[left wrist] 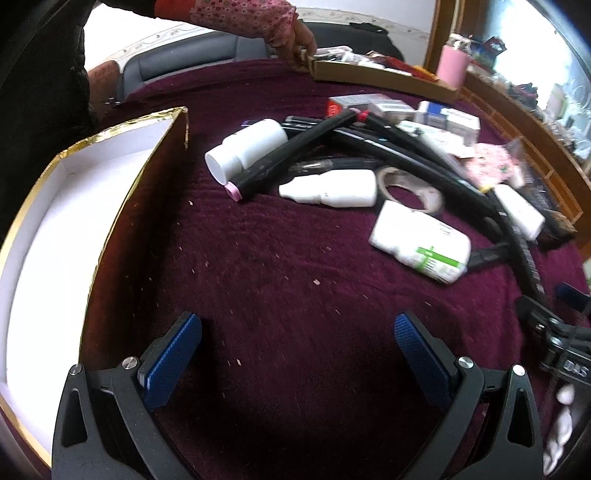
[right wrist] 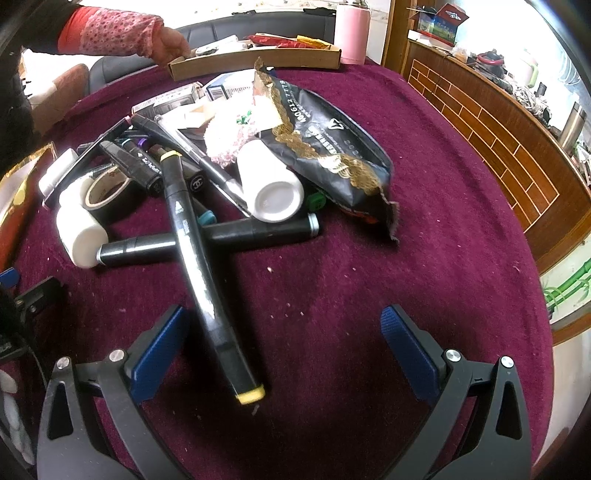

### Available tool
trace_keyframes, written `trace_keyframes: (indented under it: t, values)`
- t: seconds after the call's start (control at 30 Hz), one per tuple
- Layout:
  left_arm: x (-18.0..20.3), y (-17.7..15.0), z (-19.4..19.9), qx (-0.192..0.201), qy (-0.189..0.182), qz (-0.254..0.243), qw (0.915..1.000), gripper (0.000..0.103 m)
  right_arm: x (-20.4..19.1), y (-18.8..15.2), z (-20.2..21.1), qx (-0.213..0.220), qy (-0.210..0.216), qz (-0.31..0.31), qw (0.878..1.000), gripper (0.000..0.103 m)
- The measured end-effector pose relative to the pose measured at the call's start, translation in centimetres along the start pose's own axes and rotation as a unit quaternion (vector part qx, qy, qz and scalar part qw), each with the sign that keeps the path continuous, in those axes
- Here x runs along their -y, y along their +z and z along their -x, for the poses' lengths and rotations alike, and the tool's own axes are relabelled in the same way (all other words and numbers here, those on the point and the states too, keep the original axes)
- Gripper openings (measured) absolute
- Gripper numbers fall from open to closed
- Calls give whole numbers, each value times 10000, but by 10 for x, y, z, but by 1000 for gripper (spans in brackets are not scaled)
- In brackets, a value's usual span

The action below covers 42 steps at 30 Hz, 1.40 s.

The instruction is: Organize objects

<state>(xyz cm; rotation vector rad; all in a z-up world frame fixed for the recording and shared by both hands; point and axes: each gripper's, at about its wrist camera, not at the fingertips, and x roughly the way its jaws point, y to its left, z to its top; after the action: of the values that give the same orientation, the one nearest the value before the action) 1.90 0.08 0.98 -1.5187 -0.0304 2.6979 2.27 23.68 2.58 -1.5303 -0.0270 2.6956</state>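
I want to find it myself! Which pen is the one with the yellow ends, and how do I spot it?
Look at the dark red tablecloth and the heap of things in its middle. The yellow-capped marker sticks out of that heap toward the right gripper, lying across a grey-capped marker. It alone has yellow at both ends.

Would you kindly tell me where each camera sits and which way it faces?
Left wrist: on the left claw, open, facing across the maroon cloth toward the pile, gold-rimmed box on its left.
Right wrist: on the right claw, open, facing the pile, yellow-capped marker nearest.
Shared: the tape roll, cardboard tray, pink cup.
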Motion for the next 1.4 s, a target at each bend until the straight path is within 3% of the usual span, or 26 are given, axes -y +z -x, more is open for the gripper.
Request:
trace_keyframes:
  t: [0.1,0.23,0.47,0.83,1.13,1.17,1.23,1.4]
  values:
    - [-4,-2,18,243,-242,-31,9994,101,4,-3,12,30,-93,-21,10000,103]
    - [-15,3,44,626,-406,-154,9971,101,16,-11,46,448,-112,-126,9989,103]
    - [-8,18,44,482,-717,144,9962,101,32,-19,89,1145,-119,-264,9930,103]
    - [42,37,1,64,-148,188,9997,101,28,-20,91,1372,88,-174,9904,103]
    - [52,39,-22,-175,-159,197,9995,84,37,-22,85,1365,252,-253,9900,103]
    - [51,40,-22,-164,-182,228,9994,78,37,-22,84,1357,248,-252,9901,103]
    - [51,43,-24,-172,-212,217,9994,54,37,-21,83,1346,272,-254,9902,103]
    - [57,36,-26,2,-38,-171,9998,51,30,-17,84,1350,378,-198,9899,103]
